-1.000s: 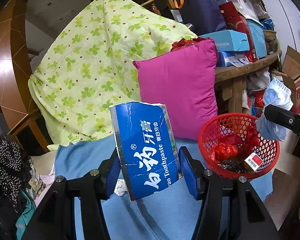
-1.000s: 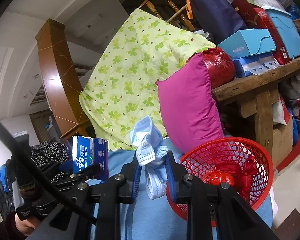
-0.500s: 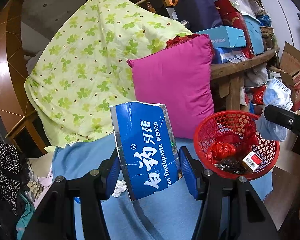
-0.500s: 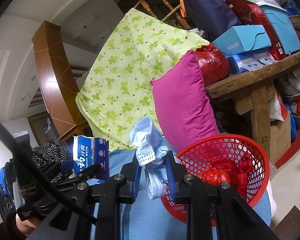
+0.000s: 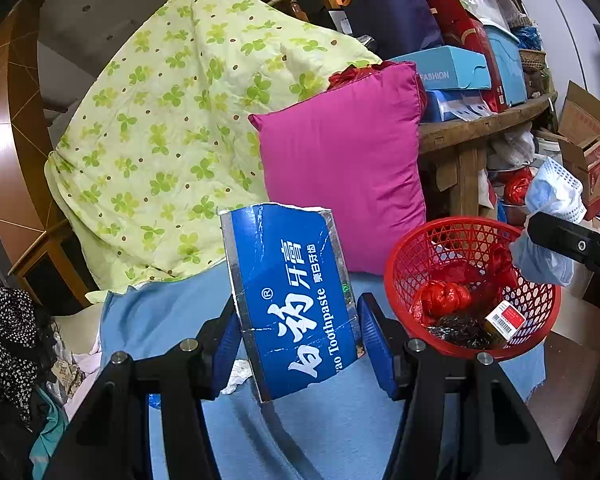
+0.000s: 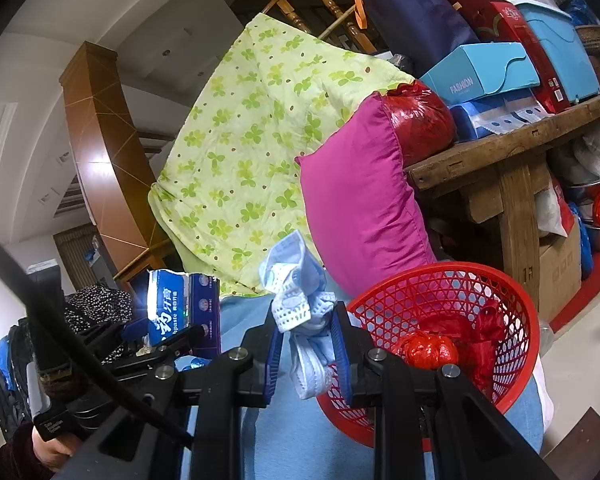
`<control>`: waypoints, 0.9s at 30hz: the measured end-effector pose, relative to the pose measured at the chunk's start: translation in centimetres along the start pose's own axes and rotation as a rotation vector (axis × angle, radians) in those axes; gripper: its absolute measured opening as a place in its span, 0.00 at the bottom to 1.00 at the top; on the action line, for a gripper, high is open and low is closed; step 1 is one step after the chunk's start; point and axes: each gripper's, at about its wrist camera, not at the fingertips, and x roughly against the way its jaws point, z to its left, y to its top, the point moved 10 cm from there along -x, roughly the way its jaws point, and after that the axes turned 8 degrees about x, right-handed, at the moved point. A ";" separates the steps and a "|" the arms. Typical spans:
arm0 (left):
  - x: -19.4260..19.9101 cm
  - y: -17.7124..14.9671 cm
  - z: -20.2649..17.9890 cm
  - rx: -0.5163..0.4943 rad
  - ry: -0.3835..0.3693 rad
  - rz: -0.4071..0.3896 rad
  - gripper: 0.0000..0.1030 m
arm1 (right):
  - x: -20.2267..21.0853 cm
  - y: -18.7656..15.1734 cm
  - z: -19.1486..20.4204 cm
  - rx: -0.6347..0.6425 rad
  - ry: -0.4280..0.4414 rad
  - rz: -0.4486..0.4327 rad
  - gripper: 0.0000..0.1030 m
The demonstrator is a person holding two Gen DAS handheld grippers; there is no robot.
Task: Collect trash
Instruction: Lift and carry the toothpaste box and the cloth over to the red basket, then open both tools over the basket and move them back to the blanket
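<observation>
Creased cardboard toothpaste box point(image 5: 292, 304), mesh basket point(image 5: 536, 304).

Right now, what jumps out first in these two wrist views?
The torn blue toothpaste box fills the centre of the left wrist view, clamped in the left tool. To its right sits the red plastic mesh basket, already holding red wrappers, on the light blue cloth. In the right wrist view, the right tool pinches a crumpled light blue face mask just left of that basket, in front of the magenta pillow.
</observation>
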 end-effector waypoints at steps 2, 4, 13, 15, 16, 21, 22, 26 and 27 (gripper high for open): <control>-0.1 0.0 -0.1 -0.002 0.000 0.002 0.57 | 0.0 0.0 0.0 -0.002 -0.002 0.000 0.25; -0.2 0.0 -0.1 -0.002 -0.001 0.003 0.57 | -0.1 -0.1 -0.1 -0.003 -0.002 0.001 0.25; -0.3 0.0 -0.2 -0.011 -0.011 0.005 0.57 | -0.1 -0.2 -0.5 -0.005 -0.005 0.003 0.25; -0.4 0.1 -0.3 -0.011 -0.016 0.003 0.57 | 0.0 -0.2 -0.5 -0.007 -0.010 0.001 0.25; -0.4 0.2 -0.3 -0.011 -0.018 0.002 0.57 | 0.0 -0.2 -0.6 -0.010 -0.011 0.000 0.25; -0.4 0.6 -0.9 -0.010 -0.044 -0.006 0.57 | 0.4 -0.3 -1.4 -0.019 -0.027 -0.002 0.25; -0.4 0.7 -1.1 -0.007 -0.057 -0.008 0.57 | 0.5 -0.3 -1.7 -0.021 -0.033 -0.003 0.25; -0.3 1.5 -2.2 0.022 -0.147 -0.018 0.57 | 0.9 -0.1 -3.0 -0.032 -0.058 -0.007 0.25; -0.4 1.7 -2.5 0.031 -0.170 -0.018 0.57 | 0.9 -0.1 -3.4 -0.037 -0.065 -0.007 0.26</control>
